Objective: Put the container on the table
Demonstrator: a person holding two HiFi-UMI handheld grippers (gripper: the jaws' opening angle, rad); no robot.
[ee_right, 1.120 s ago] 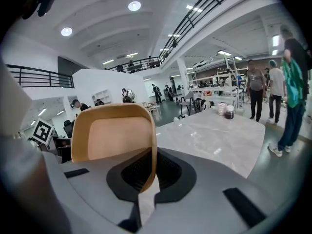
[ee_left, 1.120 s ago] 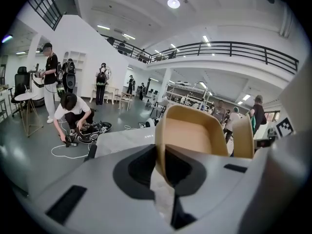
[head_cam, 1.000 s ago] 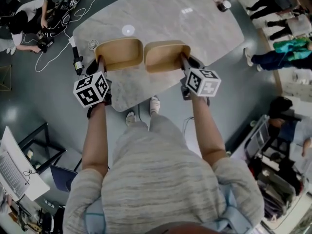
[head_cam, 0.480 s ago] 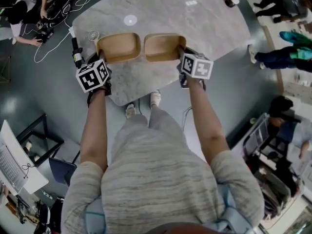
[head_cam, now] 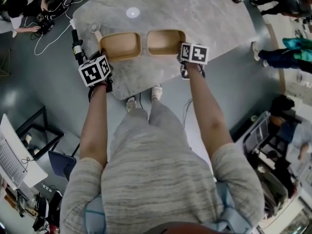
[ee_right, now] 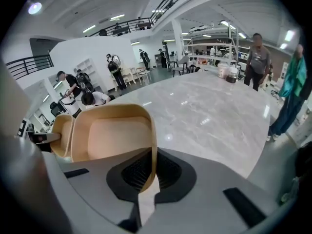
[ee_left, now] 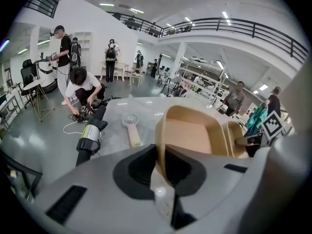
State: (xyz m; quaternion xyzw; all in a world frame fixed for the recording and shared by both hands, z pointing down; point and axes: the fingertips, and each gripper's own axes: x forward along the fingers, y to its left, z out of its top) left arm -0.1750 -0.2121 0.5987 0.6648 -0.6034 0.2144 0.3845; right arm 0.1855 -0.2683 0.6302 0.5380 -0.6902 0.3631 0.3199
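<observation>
Two tan containers hang side by side over the near edge of the pale marble table (head_cam: 204,18). The left gripper (ee_left: 160,172) is clamped on the near rim of the left container (head_cam: 120,46) and the right gripper (ee_right: 148,179) on that of the right container (head_cam: 165,41), each gripper's cube (head_cam: 94,70) bearing black-and-white square markers. Since half a second ago both containers have moved farther in over the table, though contact with it cannot be told, and glossy grey floor (head_cam: 29,87) surrounds it in a tall white hall with a railed balcony and other people.

text: none readable | labels: none | numbers: none (square markers (head_cam: 94,70) are patterns only)
</observation>
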